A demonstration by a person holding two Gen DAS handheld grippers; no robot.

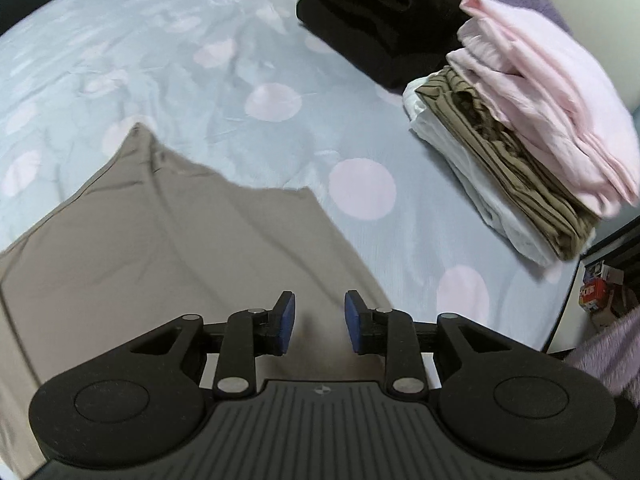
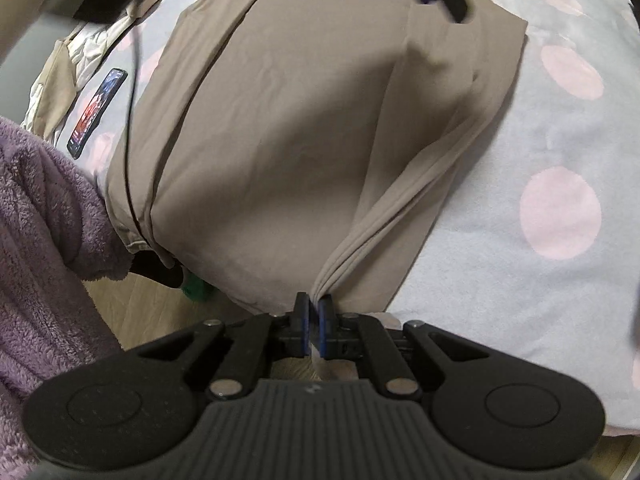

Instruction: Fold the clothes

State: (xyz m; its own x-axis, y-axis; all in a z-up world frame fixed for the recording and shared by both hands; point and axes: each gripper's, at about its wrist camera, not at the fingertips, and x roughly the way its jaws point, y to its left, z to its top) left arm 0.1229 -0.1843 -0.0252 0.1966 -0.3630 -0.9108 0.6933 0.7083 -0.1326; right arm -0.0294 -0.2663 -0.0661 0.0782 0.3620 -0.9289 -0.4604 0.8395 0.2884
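The left claw hung with its blue pads apart, gripping nothing. The right claw was pinched tight on a fold of the taupe garment.

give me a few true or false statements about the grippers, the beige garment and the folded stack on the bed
1. The right gripper is shut on a bunched edge of the beige garment. True.
2. The left gripper is clamped on the garment. False: its jaws stand apart with nothing between them, hovering above the cloth.
3. In the folded stack, a pink piece lies on top of an olive striped piece. True.
4. The bedsheet is plain white. False: it is pale blue with pink dots.
5. A phone lies on the bed beside the beige garment. True.
6. The black clothes sit on top of the pink piece. False: they lie on the sheet beyond the stack.
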